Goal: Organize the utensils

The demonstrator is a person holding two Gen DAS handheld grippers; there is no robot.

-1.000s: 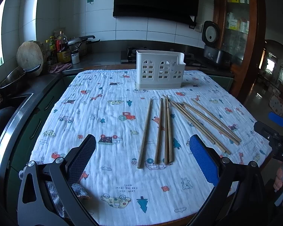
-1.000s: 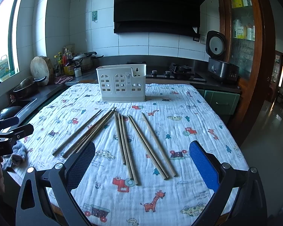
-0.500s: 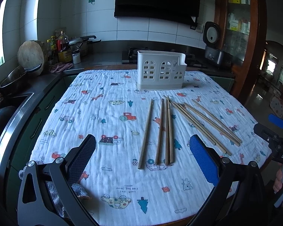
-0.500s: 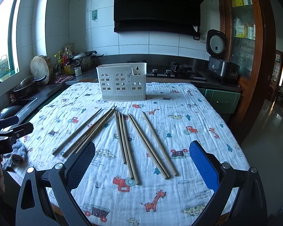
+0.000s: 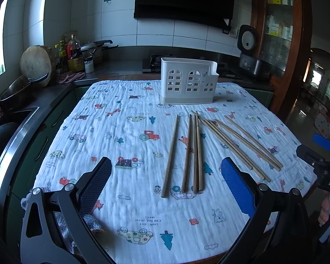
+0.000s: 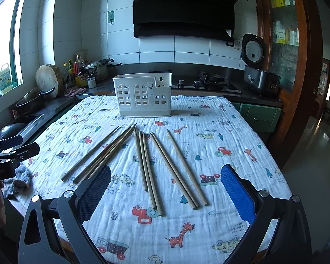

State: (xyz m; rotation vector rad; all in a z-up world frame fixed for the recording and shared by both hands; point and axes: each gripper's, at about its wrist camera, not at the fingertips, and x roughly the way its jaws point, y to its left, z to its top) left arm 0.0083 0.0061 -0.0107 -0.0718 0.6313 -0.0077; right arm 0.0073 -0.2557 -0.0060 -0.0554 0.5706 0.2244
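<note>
Several wooden chopsticks [image 5: 194, 154] lie fanned out on a white patterned cloth [image 5: 125, 132]; they also show in the right wrist view [image 6: 149, 171]. A white plastic utensil holder [image 5: 188, 81] stands upright at the far side of the table, also in the right wrist view [image 6: 143, 94]. My left gripper [image 5: 166, 184] is open and empty, above the near ends of the left chopsticks. My right gripper [image 6: 165, 189] is open and empty, above the near ends of the right chopsticks. The right gripper also shows at the right edge of the left wrist view [image 5: 325, 154].
A counter runs along the left with a sink [image 6: 22, 118], a pan [image 6: 30, 101], a chopping block [image 6: 47, 79] and bottles [image 6: 80, 72]. A stove [image 6: 211, 81] and rice cooker [image 6: 257, 72] are behind the table. A grey rag [image 6: 17, 180] hangs at the table's left corner.
Both grippers have edged slightly forward towards the chopsticks. Nothing on the table has moved.
</note>
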